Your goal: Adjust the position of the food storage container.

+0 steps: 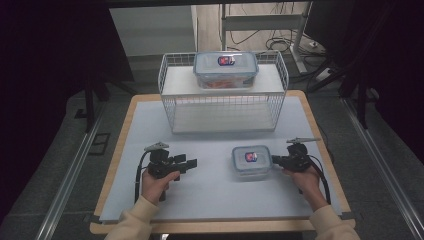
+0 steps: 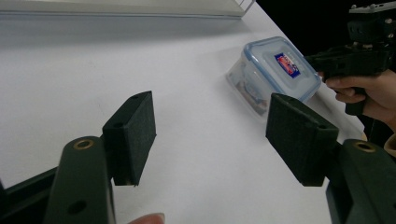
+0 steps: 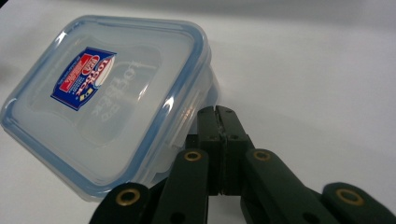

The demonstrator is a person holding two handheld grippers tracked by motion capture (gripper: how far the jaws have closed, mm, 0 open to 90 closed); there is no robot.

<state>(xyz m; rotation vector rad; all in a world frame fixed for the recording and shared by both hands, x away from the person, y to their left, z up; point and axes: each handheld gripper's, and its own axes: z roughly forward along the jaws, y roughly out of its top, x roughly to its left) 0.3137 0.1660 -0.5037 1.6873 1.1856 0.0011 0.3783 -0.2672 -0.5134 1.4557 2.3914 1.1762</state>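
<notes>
A small clear container with a blue-rimmed lid (image 1: 251,161) sits on the white table top (image 1: 210,192), at about 4 o'clock from the table's middle; the right gripper (image 1: 274,160) lies just at its 3 o'clock side, jaws clenched flat together on nothing, tips at the lid's side latch, whether touching I cannot tell; from this gripper the box lies toward 9 o'clock. The left gripper (image 1: 192,164) rests well apart at the box's 9 o'clock, jaws spread wide and empty, so the right hand is plainly nearer. The box is nearly square, with no strong long axis; its contents are unclear. At 12 o'clock a white wire rack (image 1: 171,102) carries a larger lidded container (image 1: 226,70) with something orange-red inside.
</notes>
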